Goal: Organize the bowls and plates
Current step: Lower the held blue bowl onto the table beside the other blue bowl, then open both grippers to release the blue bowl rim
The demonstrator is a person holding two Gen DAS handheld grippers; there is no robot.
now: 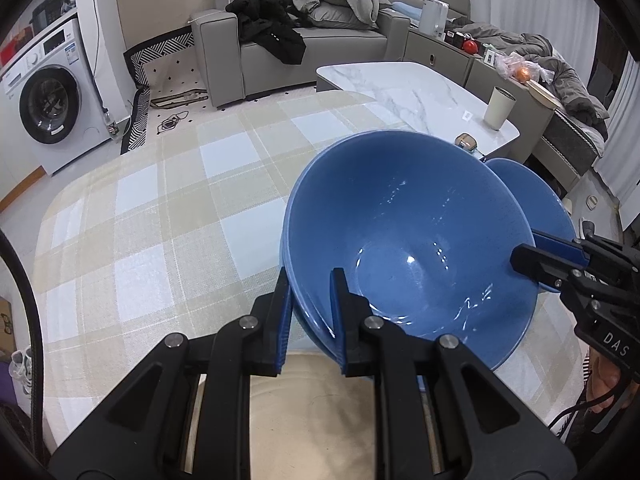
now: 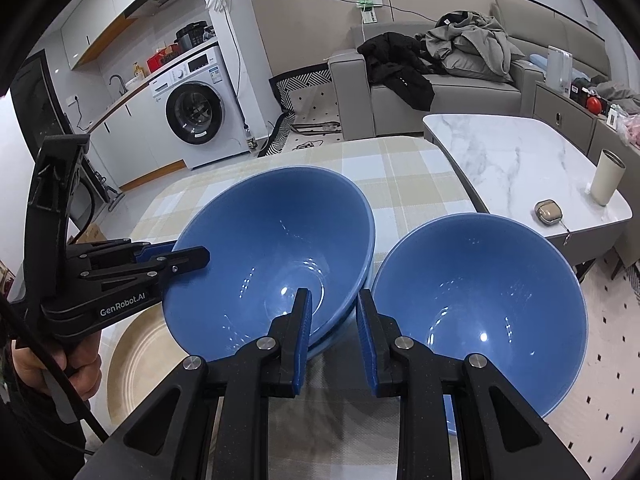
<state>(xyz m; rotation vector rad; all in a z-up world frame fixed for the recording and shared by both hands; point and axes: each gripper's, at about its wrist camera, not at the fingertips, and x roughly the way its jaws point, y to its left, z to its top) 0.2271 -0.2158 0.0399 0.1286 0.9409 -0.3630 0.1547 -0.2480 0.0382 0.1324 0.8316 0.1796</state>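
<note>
A: Left gripper [image 1: 310, 312]: jaws clenched on the near-left rim of the stack [image 2: 276, 248], two blue bowls nested, tilted up off the table [image 1: 160, 208]. One finger inside the top bowl, the other outside under the lower one.

B: Right gripper [image 2: 334, 320]?

A: Jaws clenched on the stack's opposite rim; left finger inside, right finger outside, wedged in the gap between the stack and the single bowl [image 2: 480, 304]. So both hands hold the same stack, one on each side.

B: And the single bowl?

A: Just right of the stack, rims near touching, also tipped. It lies right of the right jaws, not between them. Cannot tell what it rests on.

B: The relation that matters?

A: My guess: the stack goes rightward into or onto the single bowl. The right hand is nearer that bowl; its outer finger sits in the way.
</note>
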